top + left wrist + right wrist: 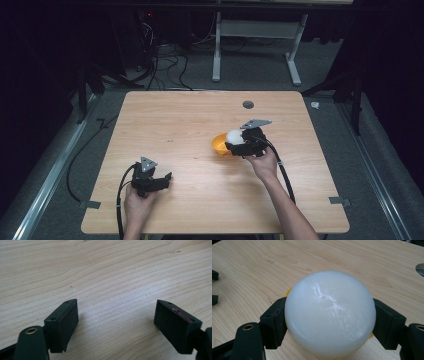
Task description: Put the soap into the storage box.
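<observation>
Dark floor and tangled cables surround the pale wooden counter (190,120), seen from above. At lower left of the high view, the left gripper (159,181) rests near the counter's front edge, jaws spread wide with nothing but bare wood between them (the left gripper view confirms this). Right of centre, the right gripper (235,145) is clamped on a white dome-shaped object (329,315), smooth and glossy, held just over an orange bowl (220,145). A sliver of orange peeks out beside the dome in the right gripper view. Judging by this, the pick-up is done; lowering and releasing the dome remains.
</observation>
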`<state>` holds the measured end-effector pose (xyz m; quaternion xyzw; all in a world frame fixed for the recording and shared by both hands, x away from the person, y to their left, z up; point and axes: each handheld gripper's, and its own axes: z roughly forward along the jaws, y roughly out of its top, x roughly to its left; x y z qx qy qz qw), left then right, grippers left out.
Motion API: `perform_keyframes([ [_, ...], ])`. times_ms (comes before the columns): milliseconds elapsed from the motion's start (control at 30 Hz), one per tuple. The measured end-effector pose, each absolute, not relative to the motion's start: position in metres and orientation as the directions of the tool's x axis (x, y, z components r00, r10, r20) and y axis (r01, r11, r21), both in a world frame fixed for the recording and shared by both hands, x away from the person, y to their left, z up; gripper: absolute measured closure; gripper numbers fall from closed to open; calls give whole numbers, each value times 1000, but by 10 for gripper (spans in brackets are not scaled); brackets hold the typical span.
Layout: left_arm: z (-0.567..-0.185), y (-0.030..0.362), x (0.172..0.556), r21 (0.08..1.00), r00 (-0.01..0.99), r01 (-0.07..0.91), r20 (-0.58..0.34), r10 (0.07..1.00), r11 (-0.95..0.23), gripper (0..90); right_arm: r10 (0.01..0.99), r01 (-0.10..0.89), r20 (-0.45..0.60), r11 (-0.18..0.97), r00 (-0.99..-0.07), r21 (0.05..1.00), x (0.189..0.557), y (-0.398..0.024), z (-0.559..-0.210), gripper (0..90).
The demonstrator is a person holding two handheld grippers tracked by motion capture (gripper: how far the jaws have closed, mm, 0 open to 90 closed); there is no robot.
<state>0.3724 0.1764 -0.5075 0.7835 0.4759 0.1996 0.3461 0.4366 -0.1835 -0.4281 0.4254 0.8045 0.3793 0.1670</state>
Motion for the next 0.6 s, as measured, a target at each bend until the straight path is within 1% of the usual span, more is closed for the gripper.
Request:
perform_keyframes([
  [333, -508, 176, 372, 732, 467, 608, -17, 884, -307, 201, 816, 562, 35, 365, -576, 742, 448, -174, -430, 249],
  [600, -508, 176, 372, 732, 468, 608, -18, 884, -307, 200, 819, 580, 36, 375, -573, 723, 455, -167, -440, 249],
])
